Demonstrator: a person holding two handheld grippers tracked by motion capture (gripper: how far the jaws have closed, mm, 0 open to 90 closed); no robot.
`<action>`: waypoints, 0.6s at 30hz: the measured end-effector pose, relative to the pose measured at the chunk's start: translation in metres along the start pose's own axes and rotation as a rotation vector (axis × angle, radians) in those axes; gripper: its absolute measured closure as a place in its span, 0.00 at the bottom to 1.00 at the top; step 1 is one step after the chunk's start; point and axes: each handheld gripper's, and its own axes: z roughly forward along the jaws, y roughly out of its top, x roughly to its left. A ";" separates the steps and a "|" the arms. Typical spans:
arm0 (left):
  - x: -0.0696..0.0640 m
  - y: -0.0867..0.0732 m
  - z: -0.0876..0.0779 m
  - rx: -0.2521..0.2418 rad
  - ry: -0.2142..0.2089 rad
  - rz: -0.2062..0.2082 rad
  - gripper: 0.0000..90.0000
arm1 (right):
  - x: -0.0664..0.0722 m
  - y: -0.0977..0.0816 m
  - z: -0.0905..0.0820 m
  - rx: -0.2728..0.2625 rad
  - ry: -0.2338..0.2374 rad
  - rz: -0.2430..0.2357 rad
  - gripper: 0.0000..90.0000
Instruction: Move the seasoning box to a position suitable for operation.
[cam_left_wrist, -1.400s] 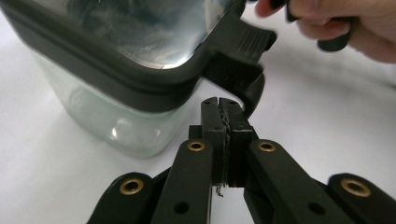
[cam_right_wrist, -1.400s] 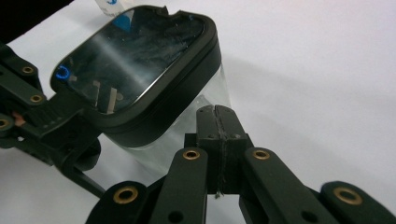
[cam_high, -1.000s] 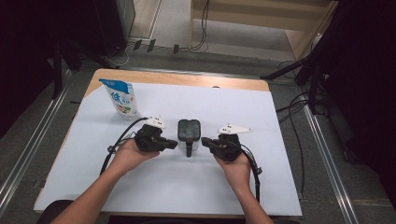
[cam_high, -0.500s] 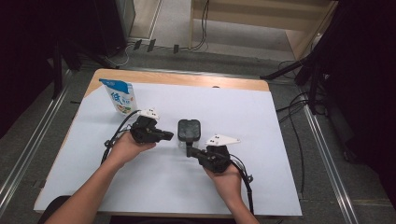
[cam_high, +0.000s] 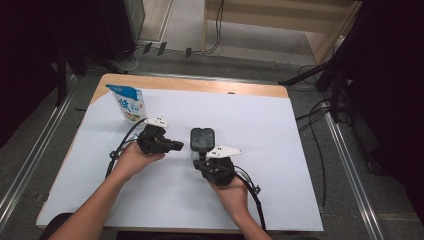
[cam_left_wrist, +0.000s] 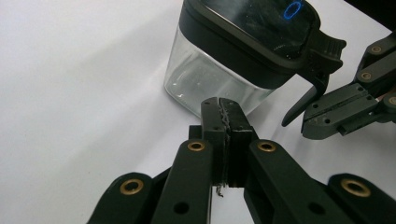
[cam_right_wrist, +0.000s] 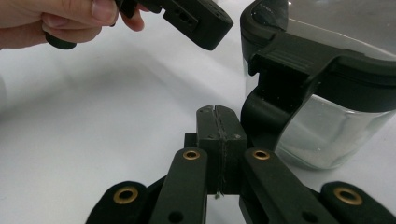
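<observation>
container (cam_high: 202, 139): clear box, black latch lid, mid counter (cam_high: 280, 150) on white sheet | my left gripper (cam_high: 176, 145): jaws pressed together, empty, just left of container | my right gripper (cam_high: 202, 159): jaws pressed together, empty, tips by lid latch (cam_right_wrist: 275, 88) at near side | pouch (cam_high: 129, 103): upright, far-left, well apart

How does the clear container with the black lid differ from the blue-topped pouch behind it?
The container is rigid and clear-walled under a black lid with a latch; the pouch is soft, white and printed, with a blue top. The container stands mid-table between both grippers; the pouch stands apart near the far left corner. Both stand upright on the white sheet.
</observation>
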 end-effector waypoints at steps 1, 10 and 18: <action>0.000 0.000 0.000 0.001 0.002 0.000 1.00 | 0.000 0.000 0.000 0.000 -0.002 -0.002 1.00; 0.003 -0.001 -0.003 -0.004 0.009 -0.005 1.00 | -0.002 -0.002 -0.001 0.004 -0.014 -0.002 1.00; 0.004 0.000 -0.001 -0.007 0.005 -0.005 1.00 | -0.007 -0.005 -0.008 0.001 -0.036 0.019 1.00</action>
